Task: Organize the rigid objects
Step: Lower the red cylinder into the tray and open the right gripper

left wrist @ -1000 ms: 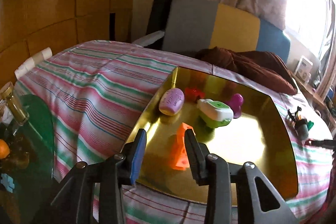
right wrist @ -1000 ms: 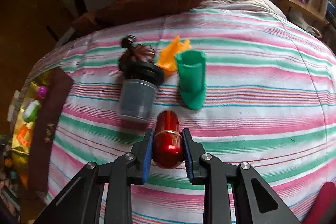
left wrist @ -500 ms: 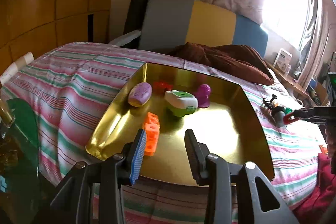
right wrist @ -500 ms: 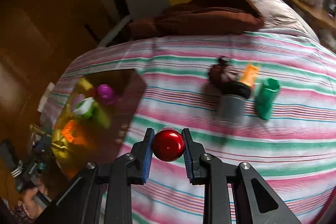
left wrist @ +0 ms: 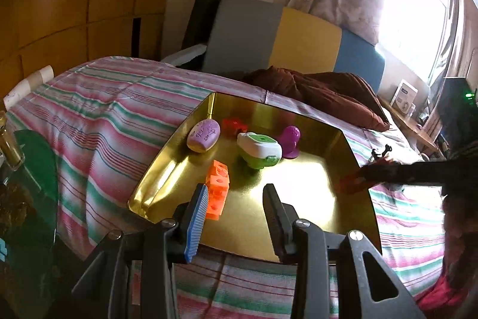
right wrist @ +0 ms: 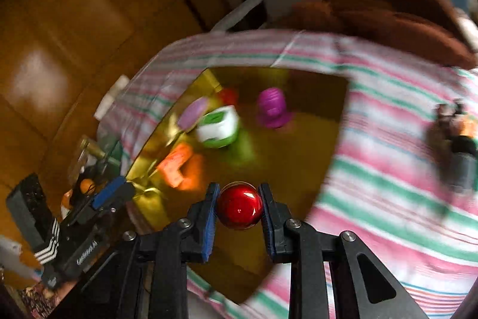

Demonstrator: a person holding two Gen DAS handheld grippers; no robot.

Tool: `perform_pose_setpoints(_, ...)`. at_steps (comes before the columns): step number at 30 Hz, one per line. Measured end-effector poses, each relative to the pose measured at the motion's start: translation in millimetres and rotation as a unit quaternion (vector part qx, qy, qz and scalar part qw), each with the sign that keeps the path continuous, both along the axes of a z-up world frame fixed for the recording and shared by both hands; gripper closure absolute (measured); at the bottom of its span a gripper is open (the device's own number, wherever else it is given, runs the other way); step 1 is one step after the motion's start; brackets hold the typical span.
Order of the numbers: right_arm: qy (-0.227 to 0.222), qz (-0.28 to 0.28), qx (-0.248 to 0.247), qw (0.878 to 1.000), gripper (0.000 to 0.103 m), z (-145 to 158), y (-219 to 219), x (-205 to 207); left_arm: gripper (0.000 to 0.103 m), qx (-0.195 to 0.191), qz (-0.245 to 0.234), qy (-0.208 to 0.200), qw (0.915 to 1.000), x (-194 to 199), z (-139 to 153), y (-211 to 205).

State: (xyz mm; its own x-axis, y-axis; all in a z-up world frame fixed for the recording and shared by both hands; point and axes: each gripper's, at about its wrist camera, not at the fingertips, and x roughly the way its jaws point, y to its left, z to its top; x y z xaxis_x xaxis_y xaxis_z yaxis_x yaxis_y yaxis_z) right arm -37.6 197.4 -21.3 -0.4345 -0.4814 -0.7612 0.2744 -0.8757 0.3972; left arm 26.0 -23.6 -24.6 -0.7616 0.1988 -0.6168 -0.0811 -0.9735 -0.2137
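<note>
A gold tray point(left wrist: 343, 139) sits on a bed covered with a striped blanket point(left wrist: 98, 115), its raised rim running round all four sides. The toys crowd the far-left part of the tray: a lilac egg-shaped case point(left wrist: 203, 135) close to the left rim, a small red piece point(left wrist: 234, 125) behind it, a green and white gadget point(left wrist: 260, 150) in the middle, and a purple knob point(left wrist: 289, 139) just beside that. An orange block point(left wrist: 217, 189) lies nearer the front left. The right half and the front of the tray floor are bare and shining.

The left tongs point(left wrist: 236, 217) hang just off the tray's near edge, fingers spread wide with nothing between them, the left blue pad point(left wrist: 197, 221) overlapping the orange block in the left wrist view.

The right tongs point(right wrist: 239, 210) are over the near right part of the tray, clamped on a glossy red capsule point(right wrist: 240, 208), seen end-on so it looks like a ball. From the left side they point(left wrist: 352, 180) show as a dark blurred bar reaching in across the tray's right rim, the red thing at the tip.

Out on the blanket to the right, a dark jar point(right wrist: 461, 163) and bits of other toys lie well apart from the tray, too blurred to make out. A brown cushion point(left wrist: 322, 91) sits beyond the tray's far rim.
</note>
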Motion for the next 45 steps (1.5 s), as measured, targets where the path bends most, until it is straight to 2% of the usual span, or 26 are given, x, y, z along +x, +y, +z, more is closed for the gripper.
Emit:
perform_pose_setpoints(6,-0.052,0.027,-0.026,0.998,0.076,-35.3,-55.2,-17.2,0.065,0.011,0.013,-0.003,0.9998,1.1,1.0,-7.8)
perform_pose_setpoints(9,-0.076,0.025,-0.037,0.996,0.076,-50.1,-68.4,-24.9,0.065,0.013,0.017,-0.005,0.9998,1.9,0.7,-10.5)
perform_pose_setpoints(15,-0.094,0.018,-0.043,0.994,0.073,-64.2,-80.0,-36.9,0.065,0.022,0.026,-0.007,0.9994,0.3,-0.1,-16.4)
perform_pose_setpoints(17,-0.089,0.015,-0.042,0.995,0.071,-64.4,-81.1,-41.1,0.065,0.023,0.029,-0.010,0.9993,-0.6,-1.3,-17.8)
perform_pose_setpoints(19,-0.074,0.004,-0.034,0.997,0.051,-59.2,-78.8,-43.0,0.065,0.023,0.031,-0.011,0.9992,-0.8,-2.0,-18.4)
perform_pose_setpoints(20,-0.066,-0.004,-0.031,0.997,0.049,-55.9,-75.8,-43.1,0.065,0.022,0.031,-0.012,0.9992,-1.1,-2.3,-18.2)
perform_pose_setpoints(26,-0.039,-0.027,-0.029,0.998,0.049,-40.3,-56.5,-41.8,0.065,0.019,0.029,-0.014,0.9993,-1.0,-4.6,-15.8)
perform_pose_setpoints(36,-0.015,-0.012,0.004,1.000,0.049,-28.0,-53.5,-21.8,0.065,0.013,0.015,-0.013,0.9997,-0.8,-6.7,-9.3)
perform_pose_setpoints(42,-0.002,0.001,0.027,1.000,0.046,-19.9,-48.3,-6.6,0.065,0.020,-0.024,-0.009,0.9995,1.0,-5.9,2.4)
perform_pose_setpoints(45,0.003,-0.001,0.033,0.999,0.046,-17.1,-42.6,-0.5,0.065,0.008,-0.043,-0.005,0.9990,3.9,-4.3,12.8)
